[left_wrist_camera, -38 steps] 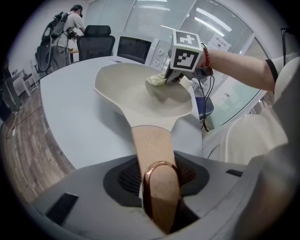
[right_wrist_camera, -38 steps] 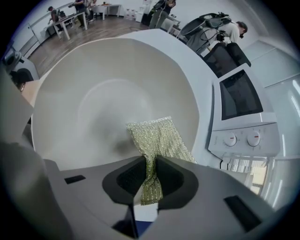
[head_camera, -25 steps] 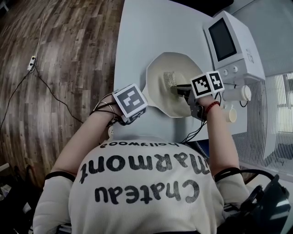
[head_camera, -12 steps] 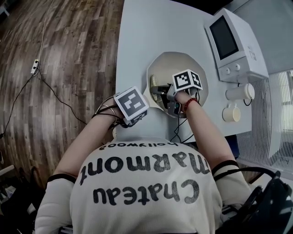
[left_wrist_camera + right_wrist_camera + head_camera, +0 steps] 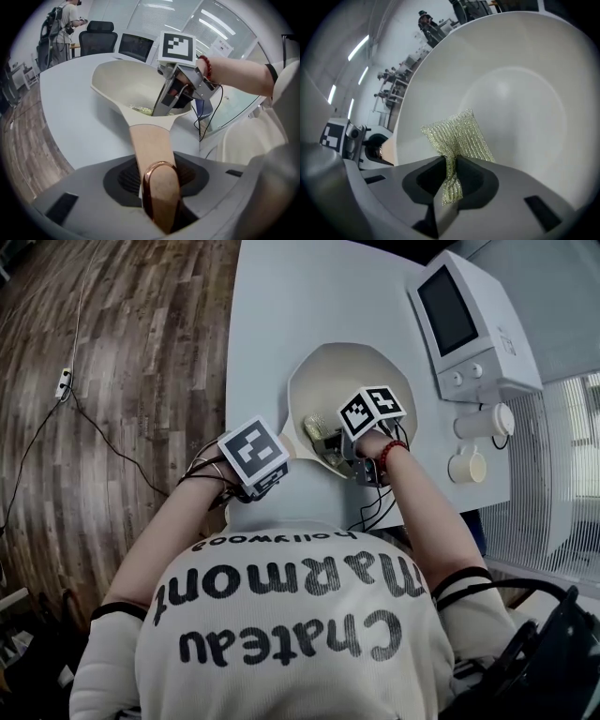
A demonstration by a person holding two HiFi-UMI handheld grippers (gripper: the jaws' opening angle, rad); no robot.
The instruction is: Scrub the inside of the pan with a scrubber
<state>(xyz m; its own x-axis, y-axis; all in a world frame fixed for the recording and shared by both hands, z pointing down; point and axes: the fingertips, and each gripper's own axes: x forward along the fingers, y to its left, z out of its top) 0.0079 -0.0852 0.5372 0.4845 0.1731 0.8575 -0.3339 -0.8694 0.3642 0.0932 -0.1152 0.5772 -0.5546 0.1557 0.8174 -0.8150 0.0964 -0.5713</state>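
Note:
The cream pan (image 5: 349,371) sits on the white table, tipped up in the left gripper view (image 5: 126,79). My left gripper (image 5: 279,450) clamps its tan handle (image 5: 150,145), with the jaws closing a little tighter on it (image 5: 157,187). The right gripper (image 5: 330,439) reaches down into the pan's near left side. It is shut on a yellow-green mesh scrubber (image 5: 457,136), pinched between the jaws (image 5: 451,173). The scrubber's free end lies against the pan's inner wall (image 5: 525,93) and shows in the left gripper view (image 5: 140,109) under the right gripper (image 5: 165,102).
A white appliance with a dark screen (image 5: 469,324) stands right of the pan, with a white mug (image 5: 466,468) and a white cylinder (image 5: 483,421) nearer. The table's left edge drops to a wood floor with cables (image 5: 66,381). A chair (image 5: 98,35) and a person (image 5: 61,23) stand far off.
The right gripper has swept the scrubber from the pan's right side across to its near left side. The left gripper and pan have shifted slightly left.

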